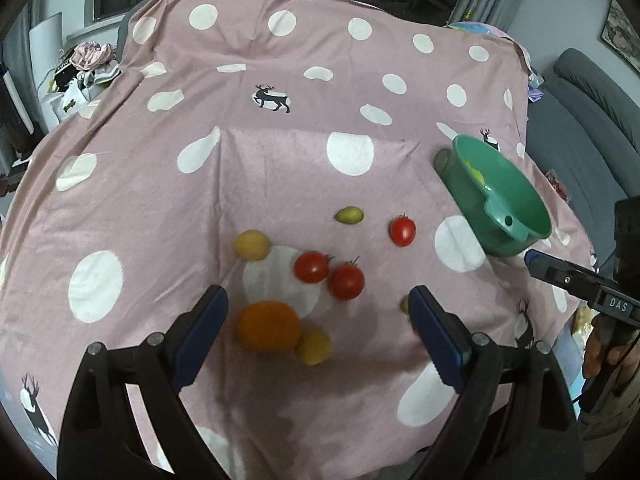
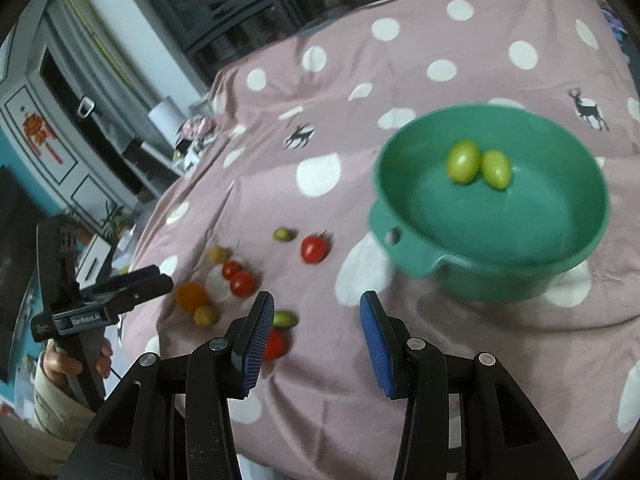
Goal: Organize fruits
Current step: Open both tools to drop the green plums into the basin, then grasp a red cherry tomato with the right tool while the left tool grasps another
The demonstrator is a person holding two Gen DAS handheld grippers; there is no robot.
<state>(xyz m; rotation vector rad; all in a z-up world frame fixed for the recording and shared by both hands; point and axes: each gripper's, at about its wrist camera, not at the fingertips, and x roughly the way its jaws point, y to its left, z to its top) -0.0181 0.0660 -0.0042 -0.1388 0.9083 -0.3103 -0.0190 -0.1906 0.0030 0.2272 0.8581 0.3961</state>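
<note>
1. left gripper [image 1: 318, 312] spread wide, nothing between the pads; pads clear of all fruit.
2. orange [image 1: 268, 326] lying on the pink dotted cloth [image 1: 280, 168], just inside the left finger, not touching it.
3. small yellow fruit [image 1: 314, 347] touching the orange on its near right side, also between the two left fingers.
4. two red tomatoes [image 1: 329, 274] side by side and touching, just beyond the left fingertips, near the midline.
5. second yellow fruit [image 1: 251, 245] beyond the left finger, apart from the orange.
6. third red tomato [image 1: 402, 231] and a green fruit [image 1: 349, 215] farther out, apart from each other.
7. small green fruit [image 1: 405, 304] partly hidden right behind the tip of the right finger of the left gripper; contact cannot be told.
8. right gripper [image 2: 316, 320] partly open, nothing pinched; bare cloth between the pads.
9. green fruit [image 2: 285, 319] and red tomato [image 2: 275, 345] just outside its left finger, partly hidden by it.
10. green bowl [image 2: 492, 240] tilted, off the cloth on one side, beyond and right of the right gripper's tips, untouched by them; support not visible.
11. two green fruits [image 2: 478, 164] in the bowl, touching each other.
12. hand [image 2: 76, 360] on the left gripper's handle seen at left in the right wrist view.
</note>
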